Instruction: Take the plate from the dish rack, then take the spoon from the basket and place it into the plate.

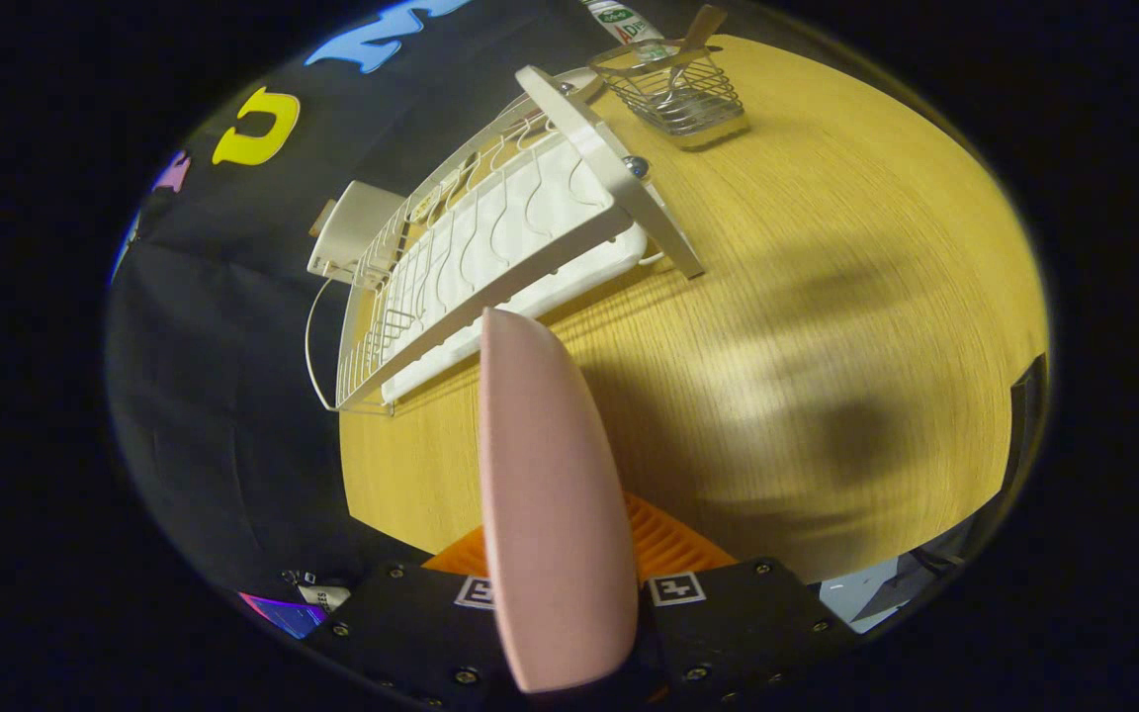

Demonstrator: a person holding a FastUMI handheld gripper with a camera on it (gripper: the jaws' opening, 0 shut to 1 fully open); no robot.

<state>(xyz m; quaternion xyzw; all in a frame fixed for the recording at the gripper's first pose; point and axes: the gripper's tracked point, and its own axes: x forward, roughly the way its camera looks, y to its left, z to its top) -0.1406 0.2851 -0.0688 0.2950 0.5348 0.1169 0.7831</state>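
Between the closed fingers (560, 583), the plate (545, 494), edge-on.

A pale pink plate (550, 514) stands over a yellow wood-grain desk (827, 297). The dish rack (500, 237) is white, and the wire basket (673, 89) silvery.

A mock kitchen booth: wooden tabletop (827, 247), white dish rack (490, 247), wire basket (673, 94).

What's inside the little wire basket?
A spoon leans inside the wire basket, its handle poking above the rim. Its bowl end is too small to make out. The gripper holds the pink plate between its fingers.
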